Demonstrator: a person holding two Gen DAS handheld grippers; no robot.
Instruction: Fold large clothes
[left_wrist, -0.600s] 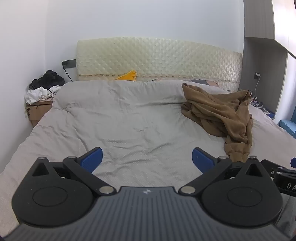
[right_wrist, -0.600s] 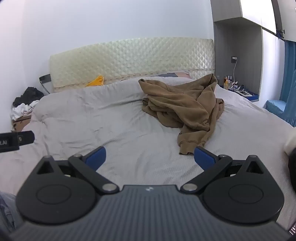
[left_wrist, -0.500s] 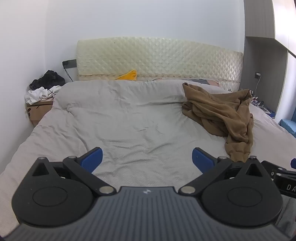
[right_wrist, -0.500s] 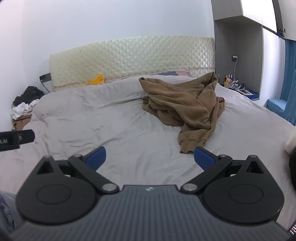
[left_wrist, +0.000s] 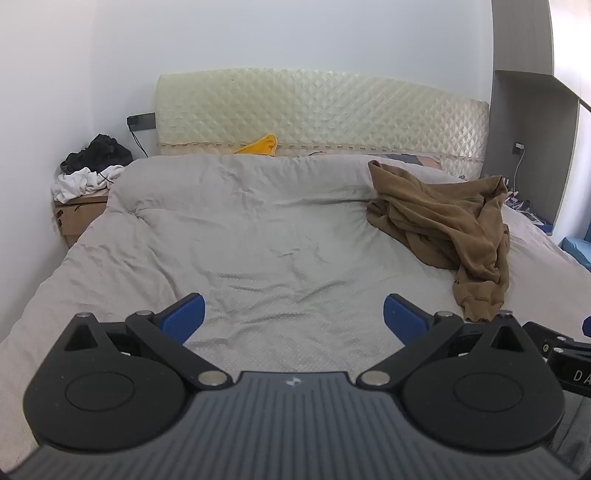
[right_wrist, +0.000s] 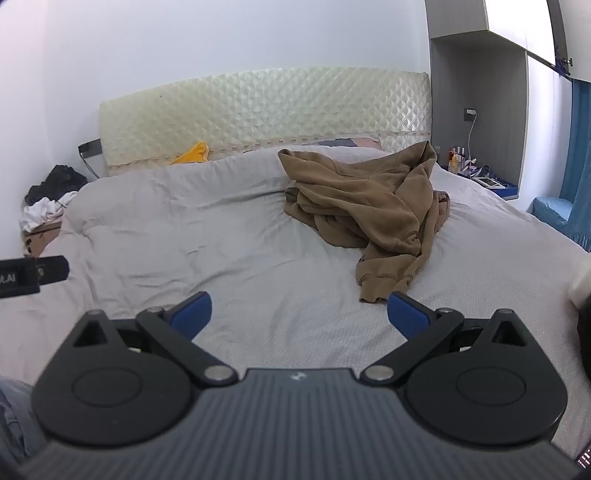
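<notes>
Sweatshirt (right_wrist: 369, 206): on duvet (right_wrist: 221, 236), right side
Headboard (right_wrist: 266, 110): behind duvet
Clothes pile (left_wrist: 88, 166): left of bed

We face a bed (left_wrist: 258, 236) covered with a rumpled grey duvet, its cream quilted headboard (left_wrist: 321, 110) set against a plain white wall (left_wrist: 258, 33). At its left we see a cardboard box (left_wrist: 79, 212) piled with dark and white laundry. At its right stands a grey shelving unit (right_wrist: 476, 122), with a blue curtain (right_wrist: 580, 147) beyond it.
</notes>
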